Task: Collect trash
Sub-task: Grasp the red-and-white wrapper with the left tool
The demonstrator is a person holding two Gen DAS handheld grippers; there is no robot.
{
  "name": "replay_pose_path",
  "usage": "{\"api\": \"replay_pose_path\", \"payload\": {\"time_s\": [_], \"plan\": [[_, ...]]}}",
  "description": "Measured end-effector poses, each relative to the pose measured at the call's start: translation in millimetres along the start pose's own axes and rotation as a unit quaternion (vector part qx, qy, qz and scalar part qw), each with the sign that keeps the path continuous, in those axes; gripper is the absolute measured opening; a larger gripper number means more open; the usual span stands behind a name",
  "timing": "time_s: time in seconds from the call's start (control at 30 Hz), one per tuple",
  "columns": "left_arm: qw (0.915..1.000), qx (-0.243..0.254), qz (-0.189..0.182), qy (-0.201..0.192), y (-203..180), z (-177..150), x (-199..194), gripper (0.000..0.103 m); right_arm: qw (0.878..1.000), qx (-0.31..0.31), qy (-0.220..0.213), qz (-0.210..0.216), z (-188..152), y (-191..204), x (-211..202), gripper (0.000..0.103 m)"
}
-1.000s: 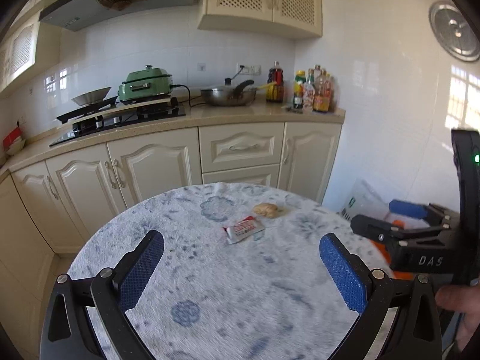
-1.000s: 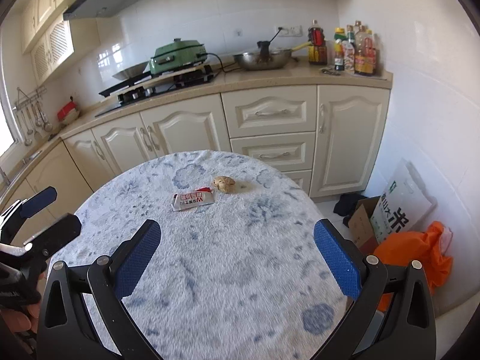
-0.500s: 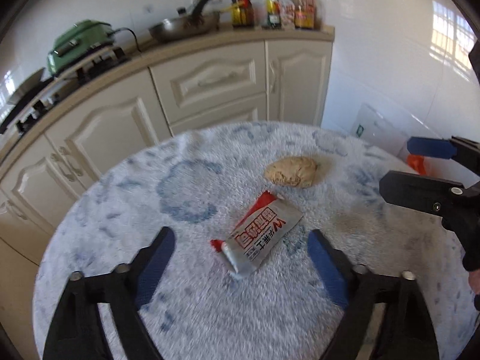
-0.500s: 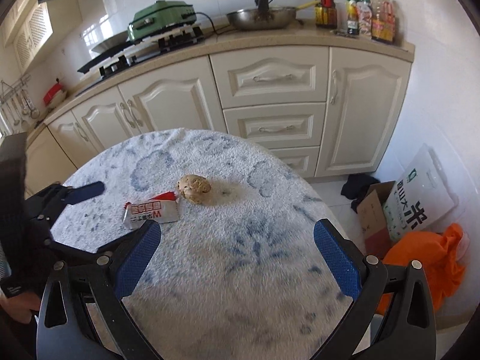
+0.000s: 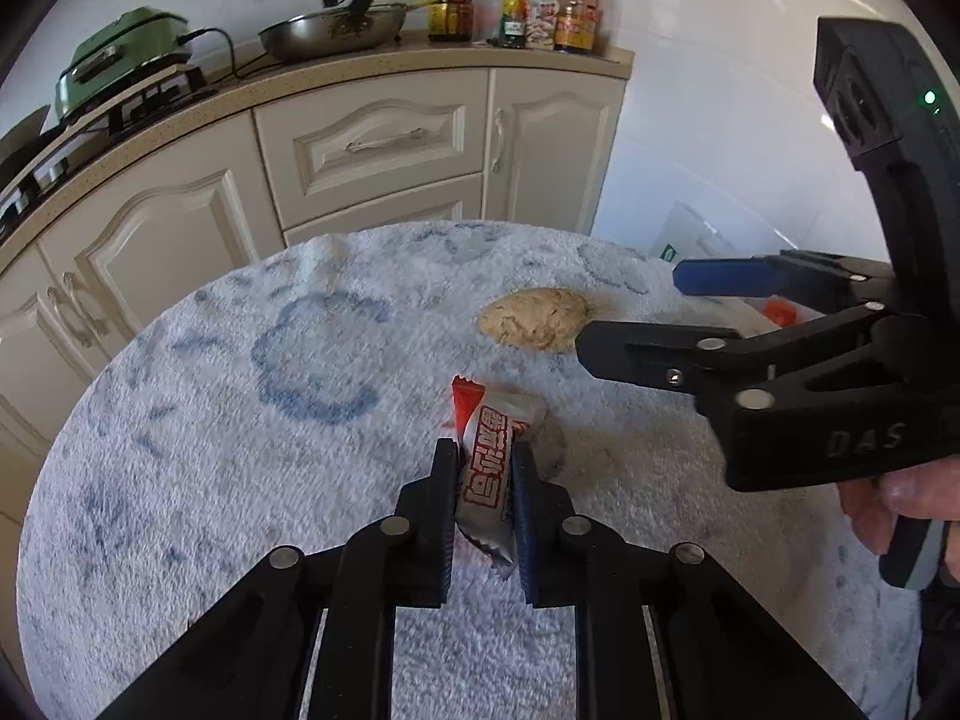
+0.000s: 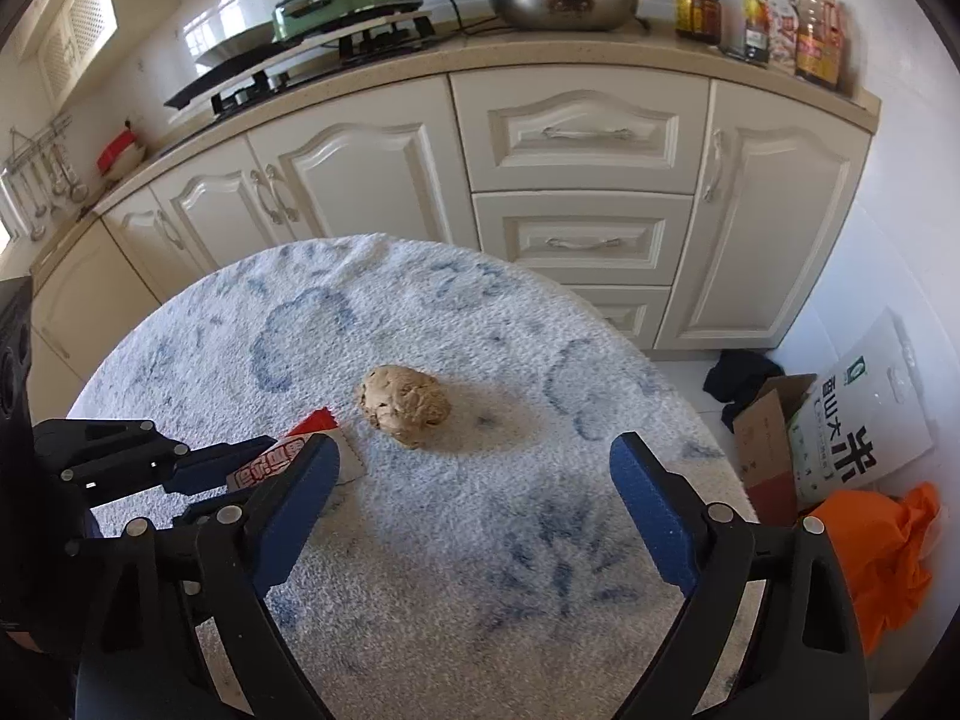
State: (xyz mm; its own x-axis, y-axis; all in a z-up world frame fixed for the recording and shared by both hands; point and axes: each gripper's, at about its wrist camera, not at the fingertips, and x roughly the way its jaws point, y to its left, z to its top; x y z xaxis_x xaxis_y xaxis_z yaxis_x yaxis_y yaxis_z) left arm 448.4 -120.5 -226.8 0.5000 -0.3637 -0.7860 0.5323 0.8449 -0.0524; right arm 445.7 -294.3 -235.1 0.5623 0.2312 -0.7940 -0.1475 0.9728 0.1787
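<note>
Two items lie mid-frame: your left gripper (image 5: pixel 483 483) jaws just pinched the wrapper (image 5: pixel 489 468); right gripper (image 6: pixel 474 501) jaws, spread but closing, face the lump (image 6: pixel 405 405).

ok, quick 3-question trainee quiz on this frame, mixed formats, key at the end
1. True or false: the left tool is shut on the snack wrapper.
2. Which item lies just ahead of the open right tool? A) brown lump B) a glass cup C) a fork
3. Fill in: both items lie on a round table with a blue-patterned ___ cover.

Key: 1 true; 2 A; 3 white
</note>
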Motion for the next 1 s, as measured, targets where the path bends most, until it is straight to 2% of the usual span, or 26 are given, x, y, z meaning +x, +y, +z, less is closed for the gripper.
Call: {"api": "replay_pose_path", "payload": {"time_s": [0.17,0.27,0.33,0.37,0.4,0.53,0.63,0.83,1.0], "plan": [[0.9992,-0.038,0.013,-0.004,18,-14,-14,0.012,0.999,-0.030,0.015,0.005,9,16,19,0.084],[0.9983,-0.055,0.019,-0.010,30,-22,-18,0.012,0.999,-0.048,0.024,-0.003,14,22,36,0.075],[0.9973,-0.068,0.025,-0.012,38,-27,-20,0.012,0.997,-0.068,0.019,-0.021,13,28,40,0.065],[0.9969,-0.073,0.024,-0.014,35,-31,-24,0.012,0.997,-0.075,0.019,-0.018,13,31,38,0.047],[0.9964,-0.080,0.024,-0.016,35,-34,-28,0.012,0.997,-0.073,0.019,-0.007,12,33,37,0.041],[0.9944,-0.099,0.025,-0.023,29,-54,-49,0.012,0.996,-0.085,0.018,-0.013,5,43,32,0.039],[0.9925,-0.114,0.023,-0.036,21,-66,-73,0.012,0.998,-0.063,0.020,0.021,-3,42,20,0.038],[0.9887,-0.134,0.019,-0.065,10,-88,-112,0.012,0.997,-0.064,0.006,0.034,-34,54,-26,0.038],[0.9869,-0.130,0.019,-0.094,-14,-105,-143,0.012,0.997,-0.055,-0.012,0.055,-63,57,-72,0.038]]}}
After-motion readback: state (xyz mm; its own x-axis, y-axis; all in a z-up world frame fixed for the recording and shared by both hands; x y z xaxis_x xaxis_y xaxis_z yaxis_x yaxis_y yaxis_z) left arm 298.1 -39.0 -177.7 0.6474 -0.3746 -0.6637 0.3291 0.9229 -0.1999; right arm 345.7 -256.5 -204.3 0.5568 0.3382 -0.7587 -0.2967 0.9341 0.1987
